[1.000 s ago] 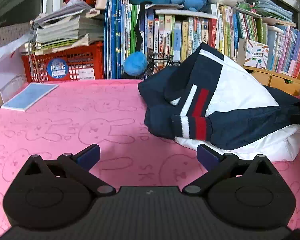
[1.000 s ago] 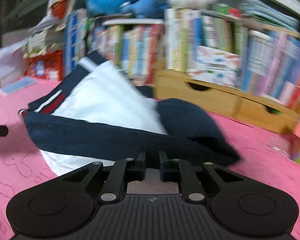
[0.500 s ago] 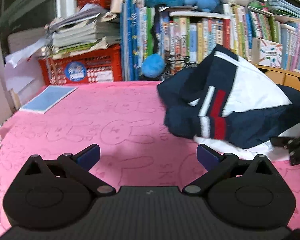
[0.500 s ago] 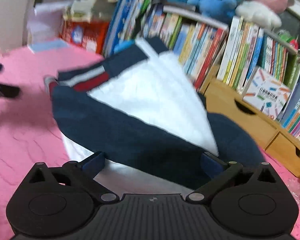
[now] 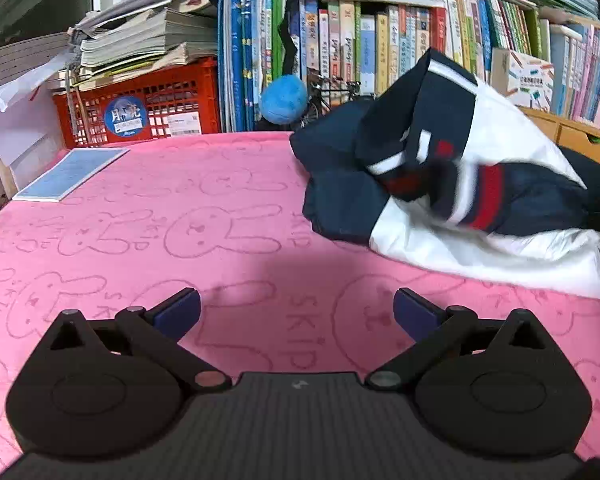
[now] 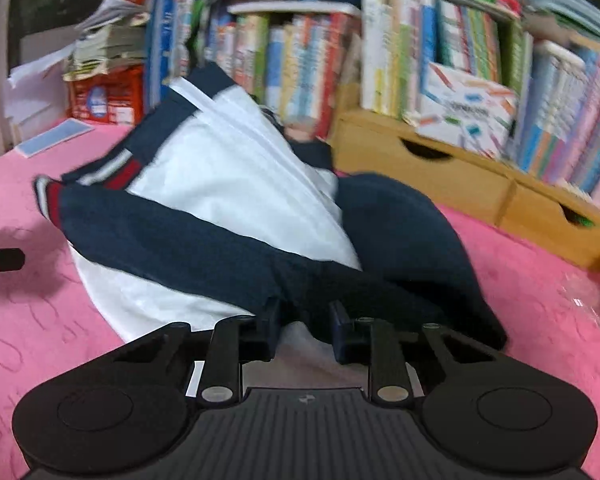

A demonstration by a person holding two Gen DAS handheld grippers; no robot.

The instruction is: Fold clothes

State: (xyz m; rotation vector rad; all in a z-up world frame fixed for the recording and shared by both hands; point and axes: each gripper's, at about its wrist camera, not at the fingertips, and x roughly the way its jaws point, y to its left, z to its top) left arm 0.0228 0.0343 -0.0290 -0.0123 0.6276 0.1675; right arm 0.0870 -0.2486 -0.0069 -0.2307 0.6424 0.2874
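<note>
Even indoor light, fisheye edges, perhaps motion-blurred right view.

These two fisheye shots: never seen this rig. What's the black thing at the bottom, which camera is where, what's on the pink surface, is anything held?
No robot here: a person carries a two-finger gripper in each hand, and each gripper has a fisheye camera looking forward along its fingers. The black shape at the bottom of each picture is the gripper itself.

In the left wrist view, the left gripper is open, over the pink bunny-print blanket, holding nothing.

In the right wrist view, the right gripper has its fingers closed on a dark fold of the navy and white jacket with red stripes, which lies crumpled on the blanket.

Behind stand a row of books and a red plastic crate.
</note>
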